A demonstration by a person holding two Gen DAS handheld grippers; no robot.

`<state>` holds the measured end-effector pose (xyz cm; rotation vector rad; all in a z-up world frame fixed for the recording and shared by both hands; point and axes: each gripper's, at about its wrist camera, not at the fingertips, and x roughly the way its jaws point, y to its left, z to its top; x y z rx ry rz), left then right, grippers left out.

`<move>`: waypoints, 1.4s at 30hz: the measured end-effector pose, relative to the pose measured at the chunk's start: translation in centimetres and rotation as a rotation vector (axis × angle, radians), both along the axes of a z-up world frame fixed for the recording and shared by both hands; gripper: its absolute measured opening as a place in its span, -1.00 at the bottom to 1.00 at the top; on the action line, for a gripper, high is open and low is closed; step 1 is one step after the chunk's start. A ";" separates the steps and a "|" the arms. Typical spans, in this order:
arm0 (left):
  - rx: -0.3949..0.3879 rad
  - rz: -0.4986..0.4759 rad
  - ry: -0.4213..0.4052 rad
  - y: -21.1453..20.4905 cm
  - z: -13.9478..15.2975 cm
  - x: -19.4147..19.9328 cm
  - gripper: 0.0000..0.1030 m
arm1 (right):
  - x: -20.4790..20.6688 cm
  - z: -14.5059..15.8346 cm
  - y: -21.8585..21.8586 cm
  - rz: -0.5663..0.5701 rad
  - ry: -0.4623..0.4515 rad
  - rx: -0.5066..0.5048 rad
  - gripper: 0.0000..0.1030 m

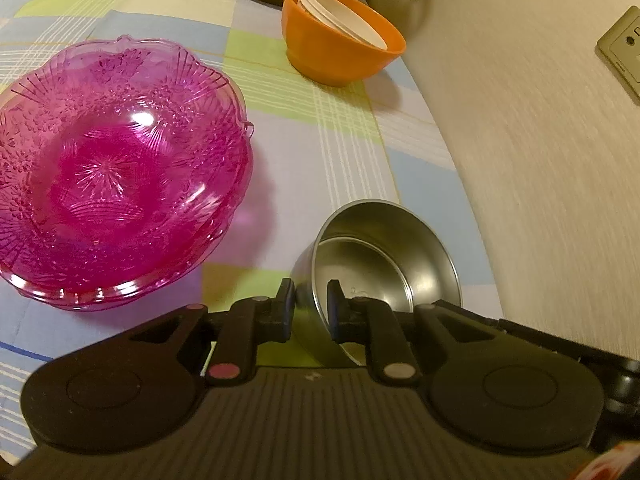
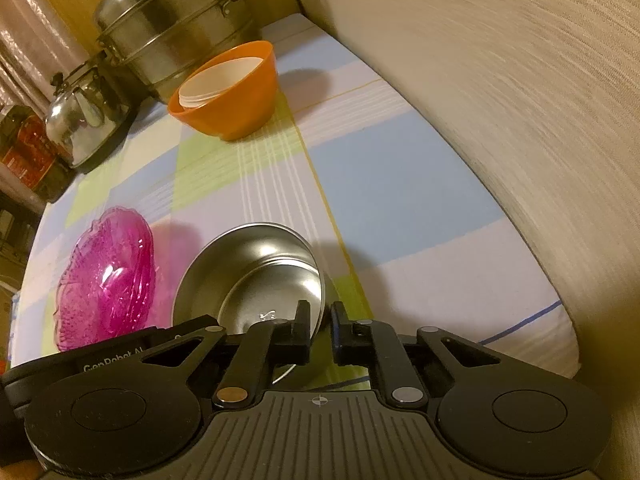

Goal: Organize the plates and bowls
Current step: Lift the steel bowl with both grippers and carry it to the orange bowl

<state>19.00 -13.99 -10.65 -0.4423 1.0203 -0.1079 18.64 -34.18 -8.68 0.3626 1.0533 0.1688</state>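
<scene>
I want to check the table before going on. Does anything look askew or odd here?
Yes. The steel bowl is tilted, not flat on the tablecloth; both grippers, left and right, clamp its rim. The pink bowls and orange bowl sit level.

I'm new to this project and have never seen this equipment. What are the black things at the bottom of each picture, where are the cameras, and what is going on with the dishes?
There is no robot here: a person holds a two-finger gripper in each hand, and each gripper carries a wide-angle camera looking forward along its fingers. One picture comes from the left gripper, the other from the right gripper.

On the checked tablecloth lie stacked pink glass bowls, an orange bowl with white lids inside, and a steel bowl. A steamer pot and kettle stand behind.

Both grippers are shut on the steel bowl's rim, on opposite sides, one finger inside and one outside. The bowl looks tilted.
</scene>
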 end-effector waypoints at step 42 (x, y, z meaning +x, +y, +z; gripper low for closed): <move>-0.008 -0.028 -0.150 2.2 8.2 1.5 -0.75 | 1.6 8.6 1.9 -0.002 -0.155 0.007 -0.83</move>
